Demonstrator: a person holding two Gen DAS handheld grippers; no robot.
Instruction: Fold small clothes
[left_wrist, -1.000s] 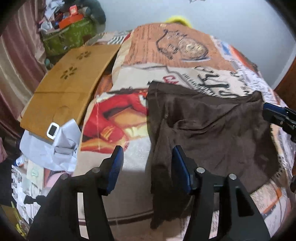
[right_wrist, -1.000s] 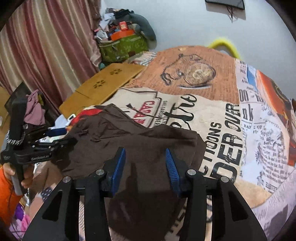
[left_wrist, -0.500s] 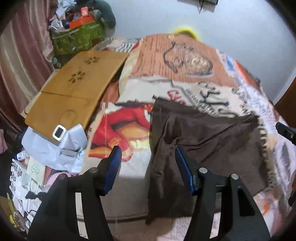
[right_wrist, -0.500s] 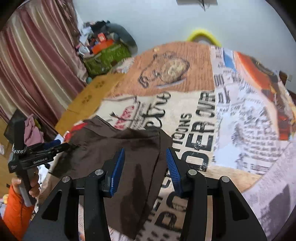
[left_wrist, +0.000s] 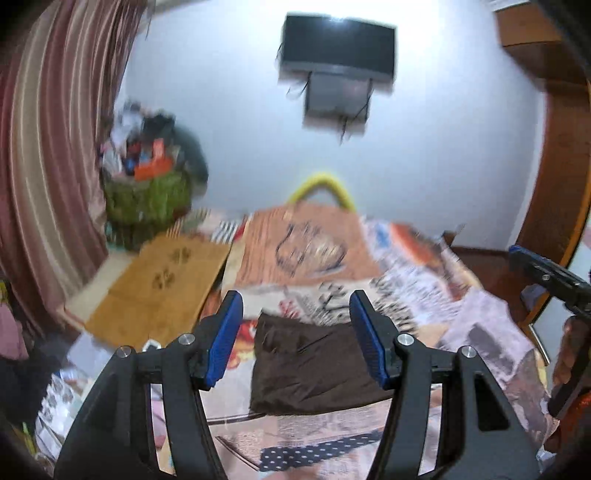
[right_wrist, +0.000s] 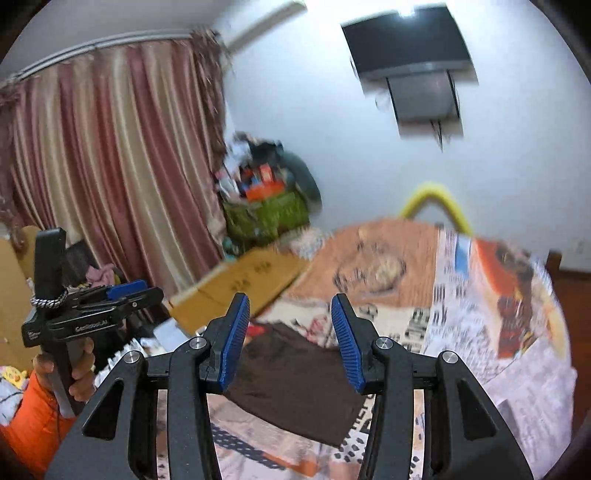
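Observation:
A dark brown garment (left_wrist: 314, 365) lies folded flat on the printed bedspread (left_wrist: 424, 306) near the bed's front edge; it also shows in the right wrist view (right_wrist: 295, 384). My left gripper (left_wrist: 297, 339) is open and empty, held well above and back from the garment. My right gripper (right_wrist: 290, 343) is open and empty, also raised clear of it. The left gripper shows from the side in the right wrist view (right_wrist: 122, 295), and the right gripper shows at the right edge of the left wrist view (left_wrist: 543, 275).
A wooden lap table (left_wrist: 159, 284) lies on the bed's left side. A cluttered green bag (left_wrist: 147, 199) stands by striped curtains (right_wrist: 110, 166). A wall-mounted TV (left_wrist: 336, 48) hangs above. A yellow hoop (left_wrist: 321, 188) stands behind the bed. Loose papers lie at lower left.
Both grippers have pulled back and tilted up from the bed, so the wall and TV came into view. The garment lies smaller and more compact, released by both.

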